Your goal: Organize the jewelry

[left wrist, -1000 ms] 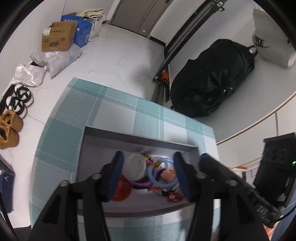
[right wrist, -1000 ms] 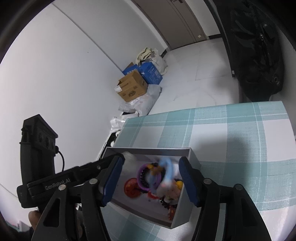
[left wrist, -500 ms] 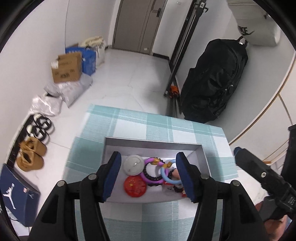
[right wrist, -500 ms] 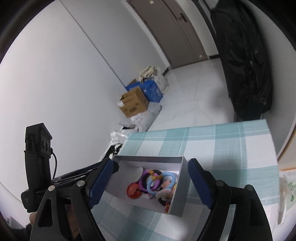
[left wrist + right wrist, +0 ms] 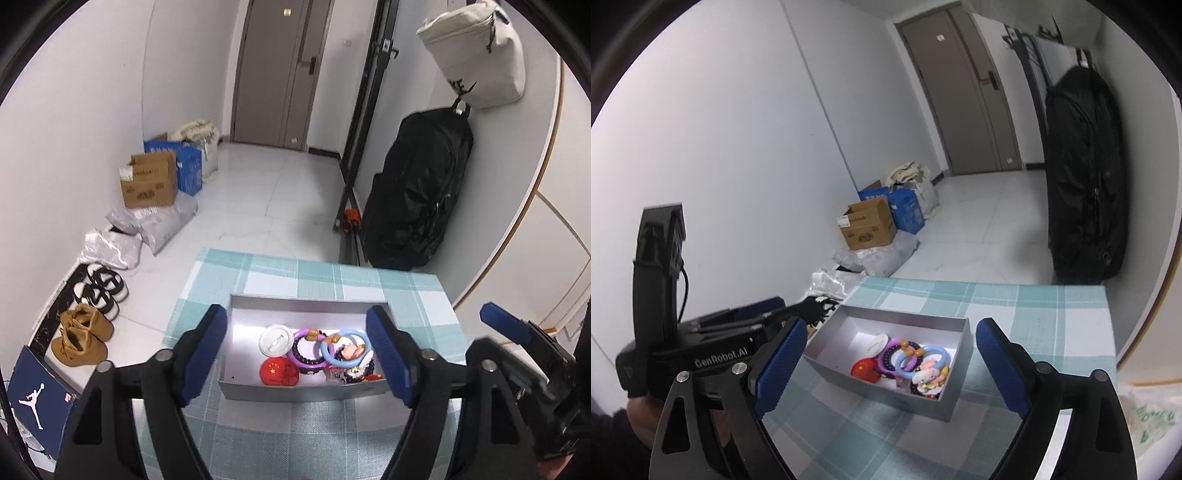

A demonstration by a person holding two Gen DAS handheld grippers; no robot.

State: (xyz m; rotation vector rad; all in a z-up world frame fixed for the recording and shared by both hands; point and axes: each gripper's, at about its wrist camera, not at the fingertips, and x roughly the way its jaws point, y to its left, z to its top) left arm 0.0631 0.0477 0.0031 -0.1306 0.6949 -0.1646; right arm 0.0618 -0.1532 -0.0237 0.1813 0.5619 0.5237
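Grey box [image 5: 295, 391] of jewelry on checked tabletop [image 5: 317, 435], both tools above it.
Left hand-held gripper [image 5: 295, 354] and right hand-held gripper [image 5: 890, 363]: jaws opening, nothing between pads. Bracelets [image 5: 325, 349], red badge [image 5: 279, 372] and white disc [image 5: 275, 340] heaped at box's right end.

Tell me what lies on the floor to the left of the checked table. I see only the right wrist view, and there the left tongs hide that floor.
Observer: A pair of brown suede boots stands there, by the wall.
Operator: Is anything beside them?
Observer: Yes, black-and-white sneakers just beyond them.
Operator: And nearer to us?
Observer: A dark blue cardboard shoebox with a white jumping figure, at the lower left edge of the picture.
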